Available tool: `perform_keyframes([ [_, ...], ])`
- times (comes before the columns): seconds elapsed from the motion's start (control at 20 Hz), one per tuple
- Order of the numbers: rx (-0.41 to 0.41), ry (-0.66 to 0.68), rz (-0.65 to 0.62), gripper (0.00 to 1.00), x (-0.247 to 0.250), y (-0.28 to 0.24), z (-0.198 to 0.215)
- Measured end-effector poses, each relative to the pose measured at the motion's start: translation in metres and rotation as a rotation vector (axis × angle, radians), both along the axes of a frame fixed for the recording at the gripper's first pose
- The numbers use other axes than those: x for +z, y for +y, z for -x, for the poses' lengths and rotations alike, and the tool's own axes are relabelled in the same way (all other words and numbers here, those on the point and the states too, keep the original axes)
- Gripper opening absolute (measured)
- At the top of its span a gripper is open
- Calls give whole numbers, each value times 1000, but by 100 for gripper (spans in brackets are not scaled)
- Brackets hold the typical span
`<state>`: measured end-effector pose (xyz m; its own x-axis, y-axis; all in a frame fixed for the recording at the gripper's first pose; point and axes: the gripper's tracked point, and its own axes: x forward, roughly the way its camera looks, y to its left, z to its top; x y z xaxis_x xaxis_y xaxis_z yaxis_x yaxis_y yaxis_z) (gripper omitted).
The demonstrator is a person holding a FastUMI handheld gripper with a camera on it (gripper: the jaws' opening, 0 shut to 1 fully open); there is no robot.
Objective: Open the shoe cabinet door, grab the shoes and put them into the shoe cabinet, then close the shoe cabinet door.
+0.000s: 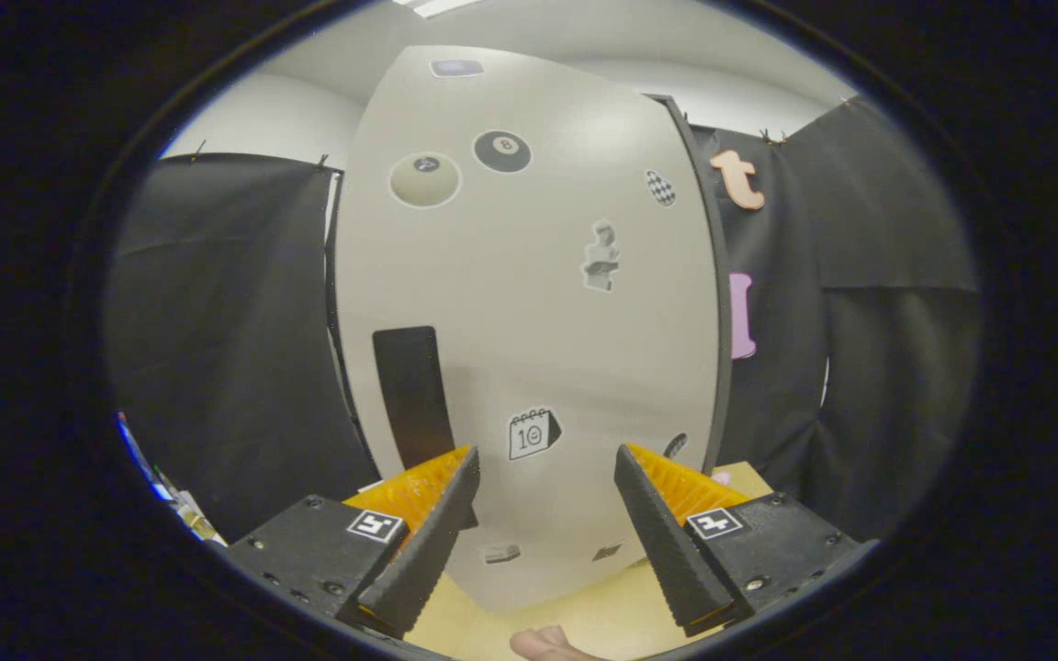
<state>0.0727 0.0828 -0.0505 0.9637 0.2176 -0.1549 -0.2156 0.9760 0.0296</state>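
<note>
The white shoe cabinet door [529, 312] stands just ahead of my fingers, covered with several stickers. A dark vertical handle [411, 395] sits on its left part, right beyond my left fingertip. My gripper [547, 473] is open, with nothing between the fingers; the door's lower face shows through the gap. The door looks shut flat against the cabinet, with a dark edge strip [708, 275] along its right side.
A pale wooden surface [584, 615] lies under the fingers, at the foot of the cabinet. Black cloth [226, 330] hangs on both sides of the cabinet. Part of a hand [547, 643] shows below the fingers. Small coloured items [171, 496] lie at the far left.
</note>
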Motion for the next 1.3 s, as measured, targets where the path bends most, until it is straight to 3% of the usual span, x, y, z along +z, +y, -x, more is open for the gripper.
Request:
perform_keyframes([
  [0.3, 50, -28, 2, 99, -7, 19, 40],
  [0.8, 10, -65, 6, 98, -41, -24, 135],
  [1.05, -26, -77, 89, 98, -48, -48, 163],
  [1.3, -21, -134, 85, 98, -36, -64, 186],
])
